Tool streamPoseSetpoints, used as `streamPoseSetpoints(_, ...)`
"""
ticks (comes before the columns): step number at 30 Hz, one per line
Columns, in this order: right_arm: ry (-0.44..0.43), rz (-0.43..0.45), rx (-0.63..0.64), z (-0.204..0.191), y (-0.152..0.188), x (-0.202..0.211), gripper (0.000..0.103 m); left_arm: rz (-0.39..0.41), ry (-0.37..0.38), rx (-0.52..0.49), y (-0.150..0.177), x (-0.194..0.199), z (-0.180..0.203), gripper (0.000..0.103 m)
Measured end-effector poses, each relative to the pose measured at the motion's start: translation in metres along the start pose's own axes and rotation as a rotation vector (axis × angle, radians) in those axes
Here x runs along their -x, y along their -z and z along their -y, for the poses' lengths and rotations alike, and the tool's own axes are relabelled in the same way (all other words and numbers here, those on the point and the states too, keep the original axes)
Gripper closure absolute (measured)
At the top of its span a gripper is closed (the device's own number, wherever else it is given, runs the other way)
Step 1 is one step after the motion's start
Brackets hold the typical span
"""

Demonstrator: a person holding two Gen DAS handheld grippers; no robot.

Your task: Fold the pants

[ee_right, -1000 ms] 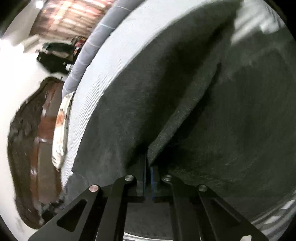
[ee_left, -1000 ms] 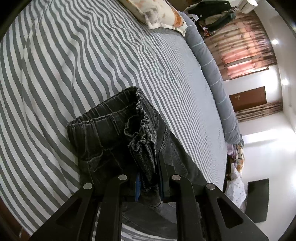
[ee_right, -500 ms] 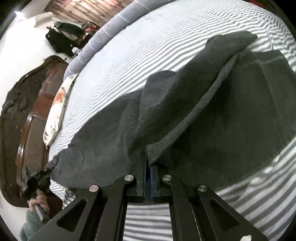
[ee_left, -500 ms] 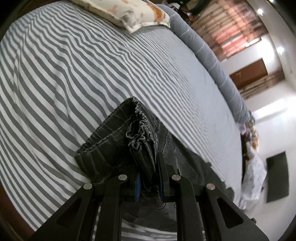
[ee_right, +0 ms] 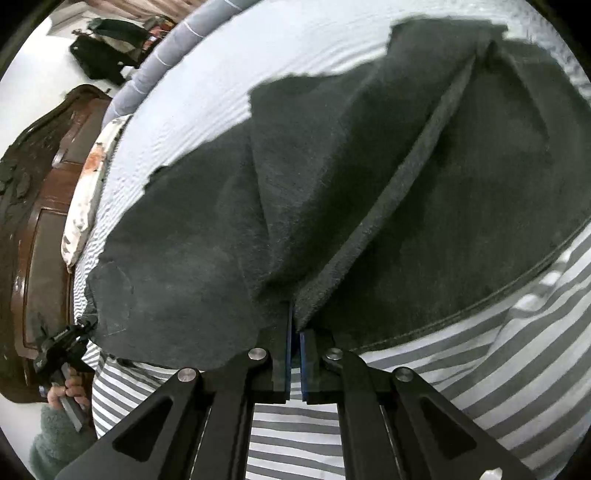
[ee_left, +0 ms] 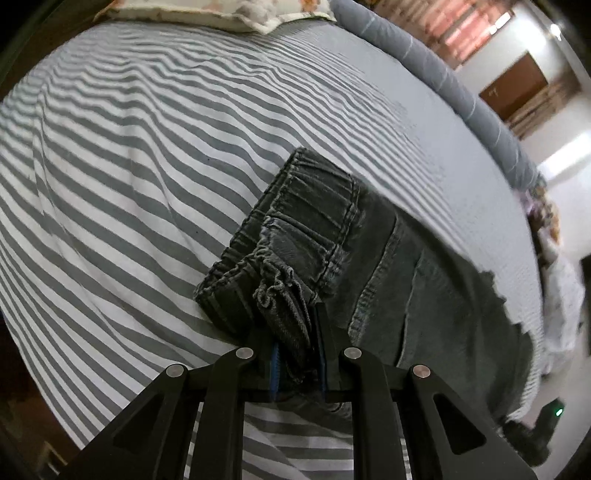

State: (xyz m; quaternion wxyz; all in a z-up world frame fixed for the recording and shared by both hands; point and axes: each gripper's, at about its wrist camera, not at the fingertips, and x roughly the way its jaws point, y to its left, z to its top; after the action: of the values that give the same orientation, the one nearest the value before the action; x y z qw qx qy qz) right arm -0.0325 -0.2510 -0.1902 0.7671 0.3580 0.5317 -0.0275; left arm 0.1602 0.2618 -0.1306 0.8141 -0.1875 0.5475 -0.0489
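Dark grey denim pants (ee_left: 388,266) lie on a bed with a grey-and-white striped sheet (ee_left: 147,166). My left gripper (ee_left: 297,332) is shut on the bunched elastic waistband (ee_left: 280,291), whose flat part (ee_left: 314,206) rests on the sheet. In the right wrist view the pants (ee_right: 369,177) spread wide, fuzzy inner side up, with a raised fold ridge (ee_right: 406,177). My right gripper (ee_right: 295,325) is shut on a pinched edge of that fabric near the bed's front. The left gripper (ee_right: 62,343) shows at the lower left, held by a person's hand (ee_right: 70,387).
A patterned pillow (ee_left: 221,14) lies at the head of the bed, and a long grey bolster (ee_left: 443,81) runs along the far side. A dark wooden headboard (ee_right: 33,192) stands at the left. Beyond the bed are curtains, a brown door (ee_left: 513,88) and dark items on the floor.
The left gripper rolled and sank a little, so the waistband now lies flatter on the sheet. The right gripper moved sideways with the fabric; more of the pants now lies spread on the bed.
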Motion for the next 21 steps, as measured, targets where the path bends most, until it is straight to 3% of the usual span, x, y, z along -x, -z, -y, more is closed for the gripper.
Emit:
streamPoseSetpoints(7,-0.035,-0.029,-0.067,0.013,-0.002,-0.011,0.089,0.009,-0.061,-0.052,0.002,-0.001,0.018,0.080)
streamPoseSetpoints(9,-0.050,-0.026,-0.080,0.018,-0.002,-0.010,0.086,0.009,-0.044,-0.049,0.004,0.003,0.020,0.071)
streamPoseSetpoints(13,-0.069,-0.007,-0.111,0.027,-0.006,-0.005,0.079,0.027,-0.042,-0.054,0.008,0.020,0.021,0.064)
streamPoseSetpoints(17,-0.086,0.015,-0.133,0.037,-0.013,0.001,0.077,0.072,-0.019,-0.048,0.010,0.046,0.026,0.058)
streamPoseSetpoints(21,-0.116,0.035,-0.171,0.050,-0.021,0.005,0.076,0.165,0.011,-0.098,0.018,0.083,0.046,0.048)
